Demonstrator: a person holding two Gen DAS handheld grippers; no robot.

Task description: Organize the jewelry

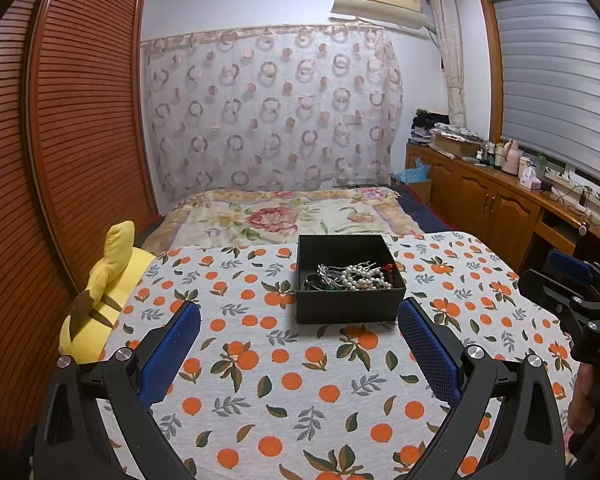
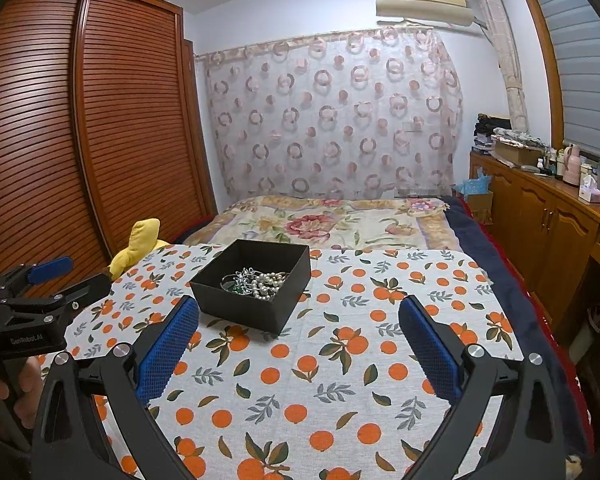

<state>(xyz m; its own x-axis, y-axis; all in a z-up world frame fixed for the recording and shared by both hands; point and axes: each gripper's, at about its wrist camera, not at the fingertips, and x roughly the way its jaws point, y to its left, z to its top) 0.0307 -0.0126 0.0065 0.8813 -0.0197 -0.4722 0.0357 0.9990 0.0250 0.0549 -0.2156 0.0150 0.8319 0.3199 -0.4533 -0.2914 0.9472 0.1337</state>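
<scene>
Blue-padded left gripper [image 1: 300,312] wide apart, empty, above orange-print tablecloth [image 1: 284,384]; black jewelry box [image 1: 348,304] at 12 o'clock, holding pearl strand [image 1: 360,278] and tangled pieces. Right gripper [image 2: 299,310] equally spread, empty; box at 11 o'clock. Only right view reads "GenRobot.AI"; left view shows partial "DAS". Yellow plush toy [image 1: 104,288] at 9 o'clock.

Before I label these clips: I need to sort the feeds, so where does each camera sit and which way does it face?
Left wrist: sits on the left gripper, faces the black box of jewelry head-on; its open blue fingers show, and the right gripper at the right edge.
Right wrist: sits on the right gripper, facing the bed; the box lies left of centre; the left gripper and a hand show.
Shared: box, orange-print cloth, yellow plush.
</scene>
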